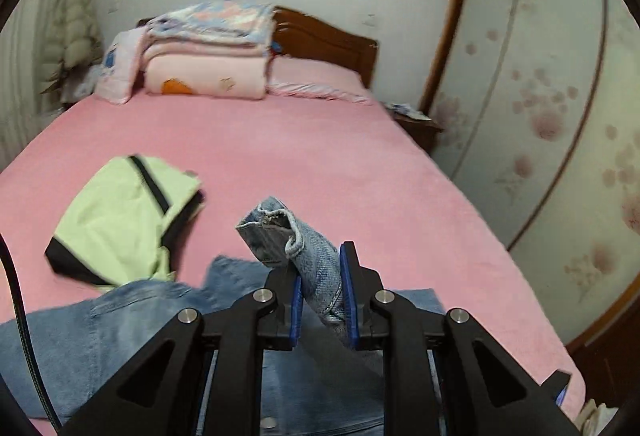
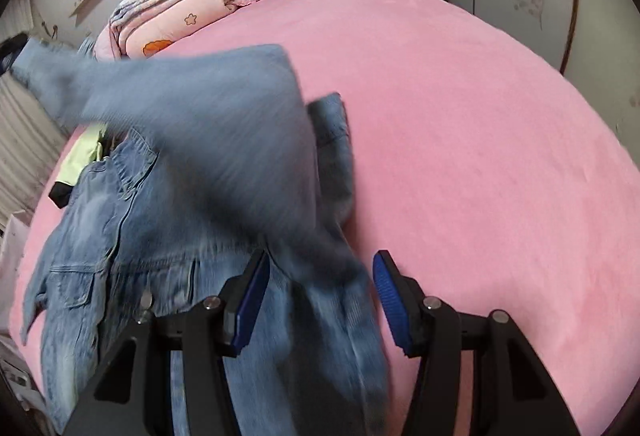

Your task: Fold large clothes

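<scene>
Left wrist view: the left claw [image 1: 320, 288] is clamped on a cuff [image 1: 280, 232] of the denim jacket [image 1: 100, 340], the sleeve end standing up past the blue pads and raised clear of the pink bed [image 1: 320, 155]. The rest of the jacket lies crumpled on the near part of the bed, partly over a green garment [image 1: 116, 220]. Only a narrow bunch of cloth is gripped — a slip is likely if the sleeve is pulled taut against the jacket's weight, and the fold would be lost. The green garment could also be dragged along.

In the right wrist view, the right claw [image 2: 320, 300] is held apart, pointed steeply down over the jacket, with a blurred sleeve [image 2: 208, 123] sweeping across above it; cloth lies between the pads [image 2: 392, 296] but is not seen pressed. A closing there could catch two layers — a crooked fold would follow.
</scene>
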Demonstrator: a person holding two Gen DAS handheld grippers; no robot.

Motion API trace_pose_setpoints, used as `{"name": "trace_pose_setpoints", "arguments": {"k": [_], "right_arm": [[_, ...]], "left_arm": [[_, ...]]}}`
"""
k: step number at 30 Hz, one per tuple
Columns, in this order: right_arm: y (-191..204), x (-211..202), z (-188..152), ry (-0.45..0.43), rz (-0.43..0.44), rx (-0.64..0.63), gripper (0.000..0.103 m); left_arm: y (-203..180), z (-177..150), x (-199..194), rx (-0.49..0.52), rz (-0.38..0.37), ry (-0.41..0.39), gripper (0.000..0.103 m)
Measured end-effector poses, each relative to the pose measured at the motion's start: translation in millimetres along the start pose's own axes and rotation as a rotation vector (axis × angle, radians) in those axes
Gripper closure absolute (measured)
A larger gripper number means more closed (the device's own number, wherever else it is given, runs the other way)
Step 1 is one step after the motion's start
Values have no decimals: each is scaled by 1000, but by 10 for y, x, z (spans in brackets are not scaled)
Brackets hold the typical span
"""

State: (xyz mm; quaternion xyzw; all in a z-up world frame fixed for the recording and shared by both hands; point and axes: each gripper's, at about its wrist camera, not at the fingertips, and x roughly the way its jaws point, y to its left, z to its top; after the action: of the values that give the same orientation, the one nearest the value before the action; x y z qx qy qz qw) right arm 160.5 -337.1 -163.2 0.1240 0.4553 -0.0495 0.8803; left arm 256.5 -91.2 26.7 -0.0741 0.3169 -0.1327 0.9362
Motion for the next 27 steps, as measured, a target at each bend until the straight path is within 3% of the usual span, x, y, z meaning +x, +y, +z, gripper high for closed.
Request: {"name": "trace_pose_setpoints", "arguments": {"k": [1,4,12,19,24,27], "right_arm": [[34,40,25,8,-19,-18,77],[49,18,28,-12,-44,-14,83],[181,45,-214,28,-120,-91,82],[302,25,-277,32,-185,-161,82],[337,-3,-327,34,-220,-201,80],[353,-34,-387,44,-232,-231,68]], "left_arm": [[172,-56,6,-17,11,12,88],[552,-258,131,-58,37,49,88],[1251,-1214,210,-160,87,168,88],[1637,-1950,106,-288,55,284,88],[1711,-2212,30,-310,-1,367,82],[1801,-2254,-7,-340,-52,374,74]]}}
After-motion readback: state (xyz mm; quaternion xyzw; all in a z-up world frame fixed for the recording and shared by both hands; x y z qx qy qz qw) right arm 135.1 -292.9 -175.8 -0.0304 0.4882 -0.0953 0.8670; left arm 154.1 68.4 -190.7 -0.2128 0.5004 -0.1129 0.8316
